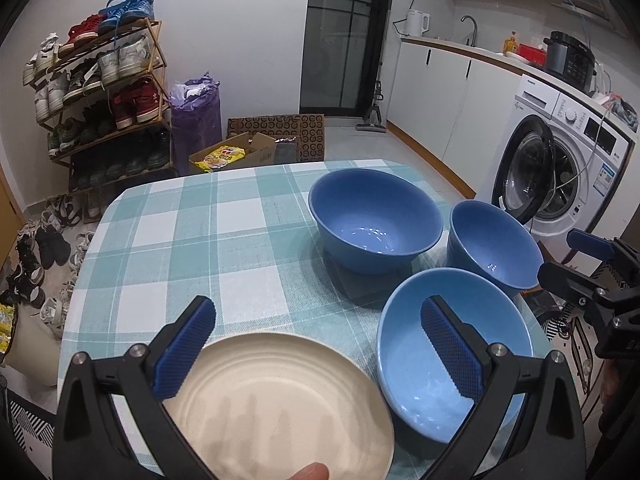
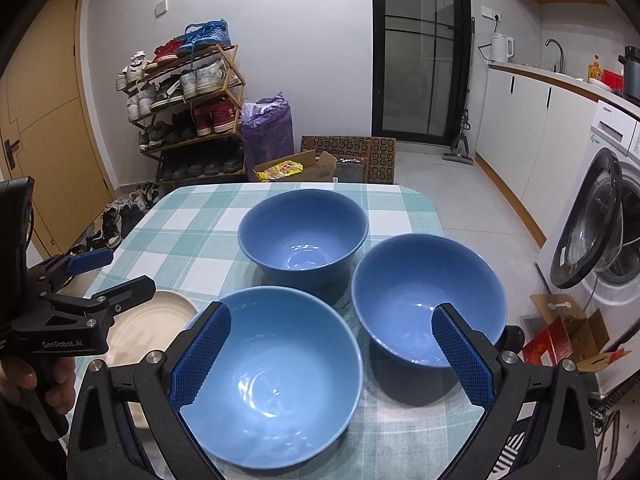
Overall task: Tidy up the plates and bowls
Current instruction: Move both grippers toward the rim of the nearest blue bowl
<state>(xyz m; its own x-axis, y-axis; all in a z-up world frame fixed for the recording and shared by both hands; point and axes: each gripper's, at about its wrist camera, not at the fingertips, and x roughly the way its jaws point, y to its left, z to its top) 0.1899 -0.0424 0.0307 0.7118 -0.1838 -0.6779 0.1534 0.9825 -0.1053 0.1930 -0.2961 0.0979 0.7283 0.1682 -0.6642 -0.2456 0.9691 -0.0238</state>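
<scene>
Both grippers hover, fingers spread, holding nothing: left gripper over the cream plate, right gripper over the near bowl. Three glossy blue bowls cluster on the checked table. Advice: pinch the thin rim squarely; glaze looks slippery.

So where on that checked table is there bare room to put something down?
The checked cloth is bare left of the far bowl and beyond the cream plate. The right side is crowded: three blue bowls sit close together, leaving only narrow gaps.
</scene>
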